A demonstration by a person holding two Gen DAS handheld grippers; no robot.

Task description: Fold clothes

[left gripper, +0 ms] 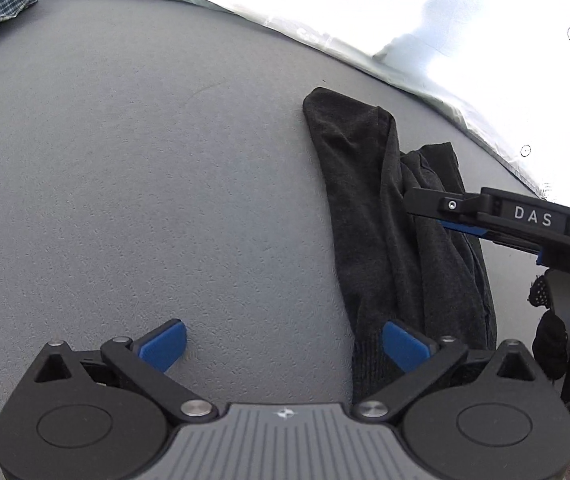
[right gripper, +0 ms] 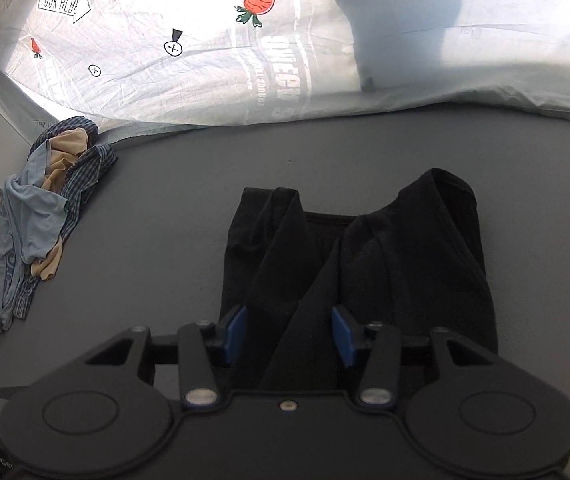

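Surface: grey mat, printed white sheet bunched along far edge.
Pile, far left: blue, tan and checked clothes in a heap, well apart from the work; unfolded.
Left gripper: jaws spread wide, nothing between; one blue pad over bare mat, other over edge of dark garment.
Dark garment: centre of mat, sides turned inward, partly folded.
Right gripper: jaws half apart astride a raised fold; pads possibly touching cloth, contact unclear.
Risk: only top layer pinched, fold sliding open.
Risk: uneven pull, garment dragged askew.
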